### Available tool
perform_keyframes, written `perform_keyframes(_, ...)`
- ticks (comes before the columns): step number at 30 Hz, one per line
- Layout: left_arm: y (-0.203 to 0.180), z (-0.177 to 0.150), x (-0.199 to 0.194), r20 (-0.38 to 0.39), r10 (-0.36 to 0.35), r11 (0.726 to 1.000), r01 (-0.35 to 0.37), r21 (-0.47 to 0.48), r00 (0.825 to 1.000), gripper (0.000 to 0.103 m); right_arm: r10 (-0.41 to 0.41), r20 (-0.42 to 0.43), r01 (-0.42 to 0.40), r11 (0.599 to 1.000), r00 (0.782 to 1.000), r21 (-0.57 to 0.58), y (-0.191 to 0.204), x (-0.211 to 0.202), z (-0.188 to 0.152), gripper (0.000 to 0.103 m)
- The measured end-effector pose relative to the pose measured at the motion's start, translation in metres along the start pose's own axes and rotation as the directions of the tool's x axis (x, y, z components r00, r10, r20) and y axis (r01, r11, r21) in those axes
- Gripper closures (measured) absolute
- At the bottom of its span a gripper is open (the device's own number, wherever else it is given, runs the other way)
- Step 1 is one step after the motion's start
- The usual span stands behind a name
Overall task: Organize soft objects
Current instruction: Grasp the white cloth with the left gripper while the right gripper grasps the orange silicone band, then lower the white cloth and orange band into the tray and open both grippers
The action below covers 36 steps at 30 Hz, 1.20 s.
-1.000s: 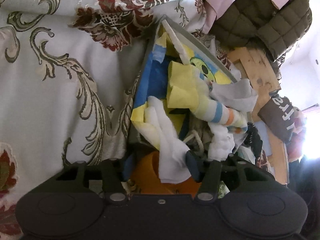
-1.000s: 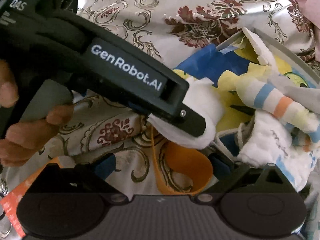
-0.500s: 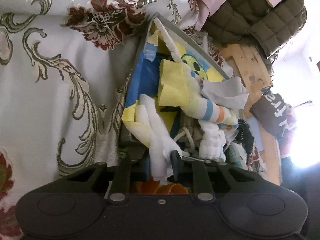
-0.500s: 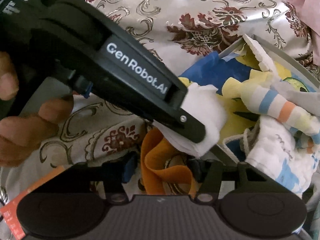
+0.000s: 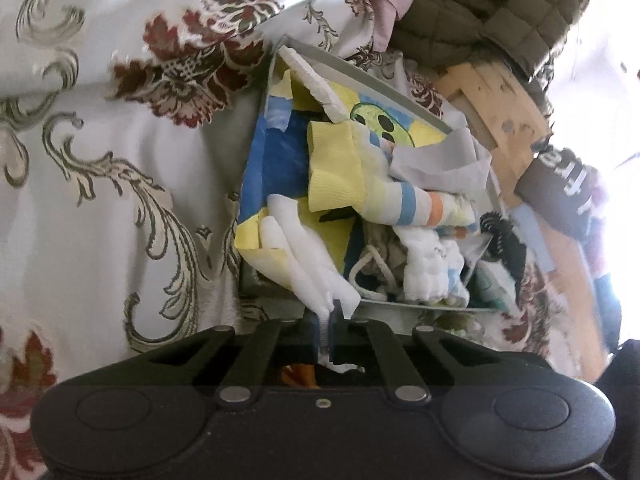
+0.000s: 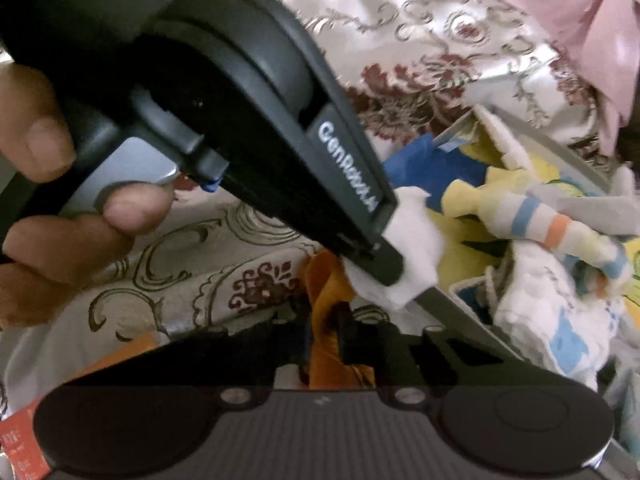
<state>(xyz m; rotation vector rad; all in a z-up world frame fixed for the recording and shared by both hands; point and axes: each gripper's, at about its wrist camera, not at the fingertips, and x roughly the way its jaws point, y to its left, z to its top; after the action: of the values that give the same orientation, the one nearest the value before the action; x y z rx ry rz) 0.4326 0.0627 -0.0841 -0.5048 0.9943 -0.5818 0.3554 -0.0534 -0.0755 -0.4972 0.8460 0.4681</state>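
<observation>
A grey bin (image 5: pixel 360 70) on the floral bedspread holds several soft things: a yellow and blue cloth, a striped sock (image 5: pixel 404 204), white cloths. My left gripper (image 5: pixel 329 320) is shut on a white cloth (image 5: pixel 304 252) that hangs over the bin's near edge. In the right wrist view the left gripper (image 6: pixel 394 270) shows with the white cloth (image 6: pixel 420 236) pinched in it. My right gripper (image 6: pixel 326 332) is shut on an orange cloth (image 6: pixel 328 280) just in front of the bin (image 6: pixel 560 152).
The floral bedspread (image 5: pixel 100 160) fills the left side. An olive quilted jacket (image 5: pixel 480 12) and a pink cloth lie behind the bin. A wooden board (image 5: pixel 492 96) and a dark garment with white letters (image 5: pixel 560 184) lie to the right. A hand (image 6: pixel 60 216) holds the left gripper.
Both grippers have closed: the left one on the white cloth, the right one on the orange cloth. The left gripper has pulled back a little from the bin.
</observation>
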Motion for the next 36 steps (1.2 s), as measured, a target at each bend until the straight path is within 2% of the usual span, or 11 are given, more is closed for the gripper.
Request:
perform_keyframes(7, -0.027, -0.002, -0.024, 0.047, 0.118, 0.98, -0.124, 0.158, 0.992, 0.1, -0.009, 0.082, 0.005, 0.999, 0.997, 0.047, 0.0, -0.025, -0.014, 0.097)
perform_keyframes(12, -0.031, -0.003, -0.039, 0.119, 0.102, 0.984, -0.118, 0.135, 0.988, 0.1, -0.013, 0.171, -0.014, 0.988, 0.985, 0.155, -0.019, -0.033, -0.023, 0.096)
perform_keyframes(16, -0.038, -0.008, -0.038, 0.178, 0.16, 0.968, -0.189, 0.165, 0.971, 0.1, -0.022, 0.235, -0.03, 0.976, 0.972, 0.217, -0.036, -0.039, -0.027, 0.096)
perform_keyframes(20, -0.043, -0.003, -0.038, 0.198, 0.177, 0.959, -0.214, 0.184, 0.964, 0.1, -0.026, 0.306, -0.049, 0.971, 0.952, 0.232, -0.052, -0.053, -0.025, 0.096)
perform_keyframes(22, -0.048, 0.003, -0.036, 0.198, 0.187, 0.95, -0.228, 0.211, 0.962, 0.1, -0.038, 0.337, -0.048, 0.968, 0.941, 0.246, -0.062, -0.06, -0.021, 0.096)
perform_keyframes(26, -0.068, 0.017, -0.029, 0.212, 0.209, 0.91, -0.269, 0.316, 0.955, 0.1, -0.073, 0.4, -0.045, 0.96, 0.913, 0.277, -0.088, -0.069, -0.01, 0.096)
perform_keyframes(28, -0.079, 0.025, -0.022, 0.195, 0.195, 0.896, -0.255, 0.363, 0.961, 0.099, -0.072, 0.425, -0.067, 0.95, 0.902, 0.304, -0.104, -0.069, -0.002, 0.096)
perform_keyframes(30, -0.085, 0.03, -0.012, 0.169, 0.175, 0.894, -0.228, 0.385, 0.97, 0.099, -0.056, 0.449, -0.104, 0.941, 0.892, 0.322, -0.121, -0.064, 0.005, 0.096)
perform_keyframes(33, -0.093, 0.032, 0.002, 0.158, 0.177, 0.882, -0.228, 0.412, 0.971, 0.099, -0.043, 0.443, -0.136, 0.921, 0.895, 0.365, -0.146, -0.054, 0.014, 0.096)
perform_keyframes(36, -0.095, 0.029, 0.012, 0.141, 0.182, 0.881, -0.226, 0.416, 0.973, 0.099, -0.044, 0.428, -0.149, 0.901, 0.903, 0.407, -0.162, -0.046, 0.016, 0.095)
